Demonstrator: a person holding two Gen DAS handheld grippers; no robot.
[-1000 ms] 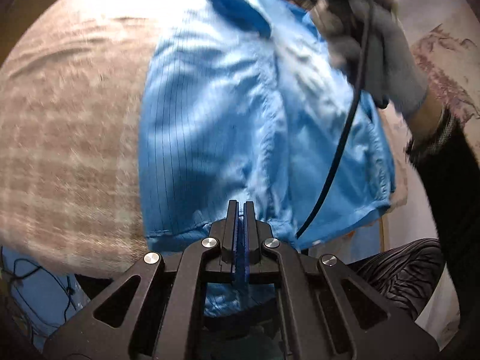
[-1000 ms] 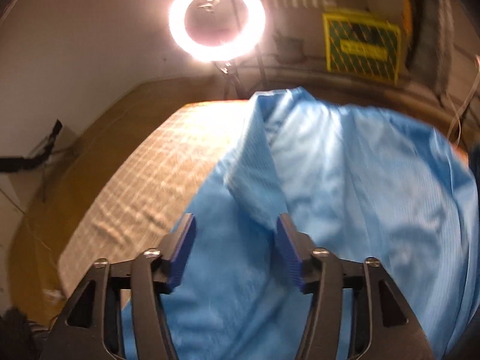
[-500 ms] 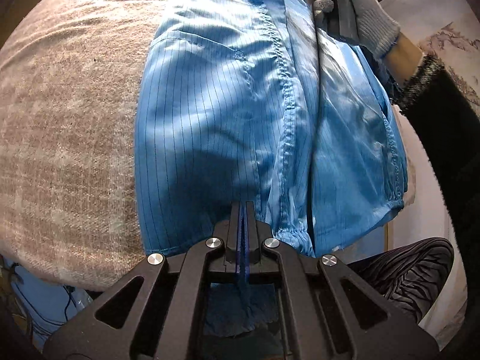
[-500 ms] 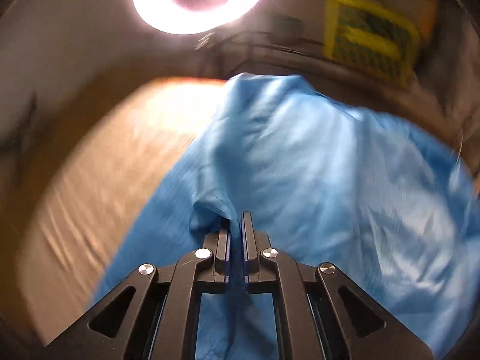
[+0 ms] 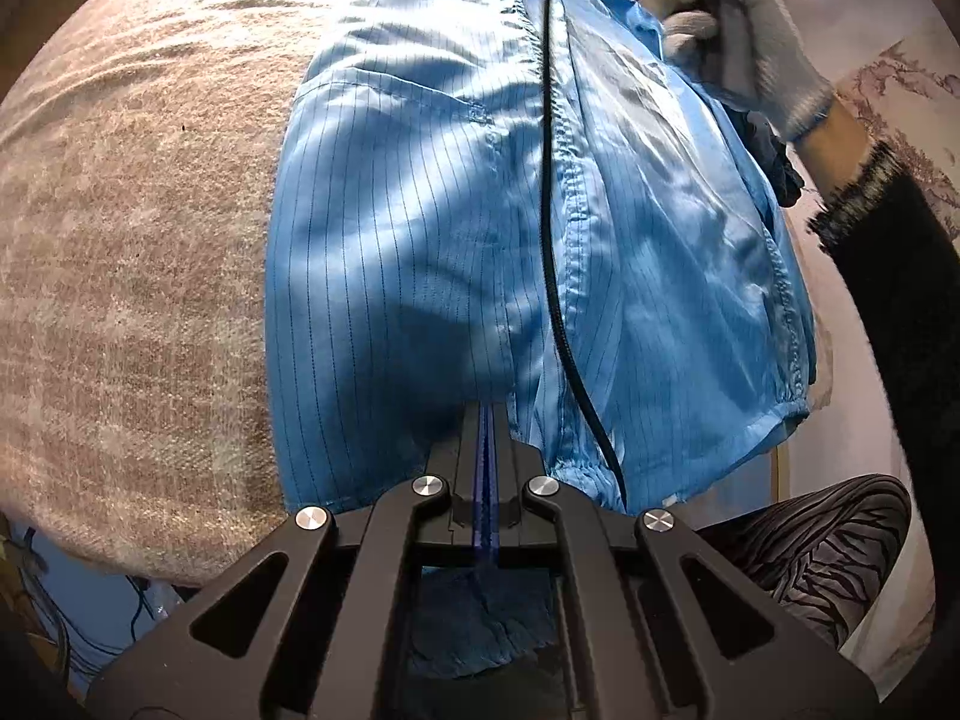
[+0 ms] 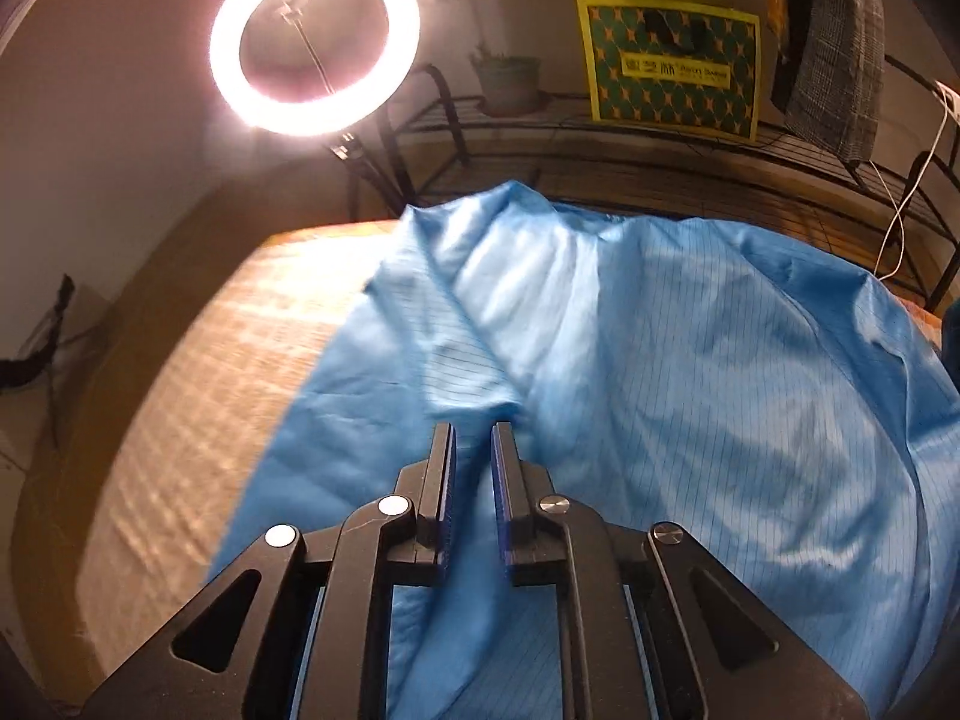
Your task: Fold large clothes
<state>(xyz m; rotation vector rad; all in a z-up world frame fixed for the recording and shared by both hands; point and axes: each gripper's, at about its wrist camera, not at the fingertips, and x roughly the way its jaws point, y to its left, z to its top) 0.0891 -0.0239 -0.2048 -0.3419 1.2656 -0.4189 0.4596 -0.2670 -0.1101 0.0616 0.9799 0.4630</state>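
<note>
My left claw (image 5: pixel 487 420) is clenched on the hem of the blue garment (image 5: pixel 420 228). A pinch of the cloth goes between the two fingers and comes out in a small bunch behind them, under the black frame. The garment lies spread on the surface (image 5: pixel 132 252), which has a beige woven cover with a faint check pattern. The cloth is shiny, with thin dark stripes, and one stitched seam runs along its middle away from my claw. Its near edge hangs a little over the edge of the surface.

My right claw (image 6: pixel 474 438) has just been opening a little after a moment of being closed. Now the two blue pads (image 6: pixel 449 480) stand with a narrow gap, and they do not press on anything. Blue cloth shows through the gap below them, and a folded ridge of the garment (image 6: pixel 660 360) begins just in front of the tips. I cannot tell if the tips touch that ridge.

In the left view my right hand (image 5: pixel 744 48), in a grey knit glove, is at the far end of the garment with the handle of its claw, and a black cable (image 5: pixel 549 210) runs from there down across the cloth. Behind the surface stand a bright ring light (image 6: pixel 315 39) and a wire shelf (image 6: pixel 660 138) with a yellow and green bag (image 6: pixel 669 69) and a plant pot (image 6: pixel 510 81).
</note>
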